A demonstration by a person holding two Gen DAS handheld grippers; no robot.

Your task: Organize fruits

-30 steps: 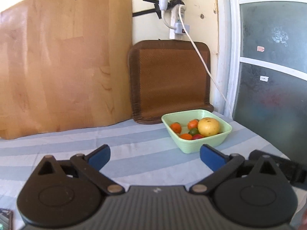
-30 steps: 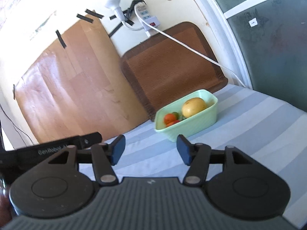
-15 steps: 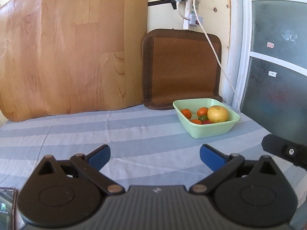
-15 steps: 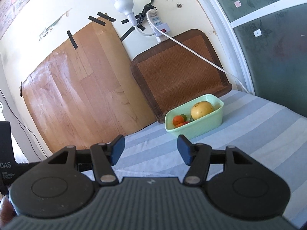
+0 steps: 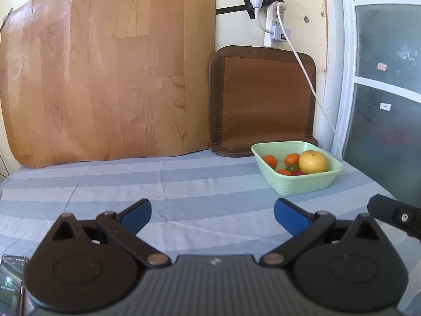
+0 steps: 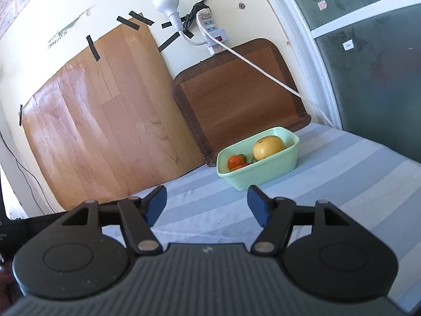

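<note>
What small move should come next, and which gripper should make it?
Probably move the right gripper forward toward the green bowl. Both it and the left gripper are open and empty, well short of the bowl, and all the fruit, including the big yellow fruit, sits inside. The bowl lies almost straight ahead of the right gripper.

My two handheld grippers: matte black bodies with blue-padded tips.

On my left gripper (image 5: 211, 212) I see a ribbed dark grey housing, two round black discs, triangular cut-outs, brass-coloured pivot pins and blue pads (image 5: 288, 214). My right gripper (image 6: 206, 202) looks the same: grey ribbed shell with a small pale logo, black linkage arms, metal rivets, blue fingertips (image 6: 256, 205).
</note>
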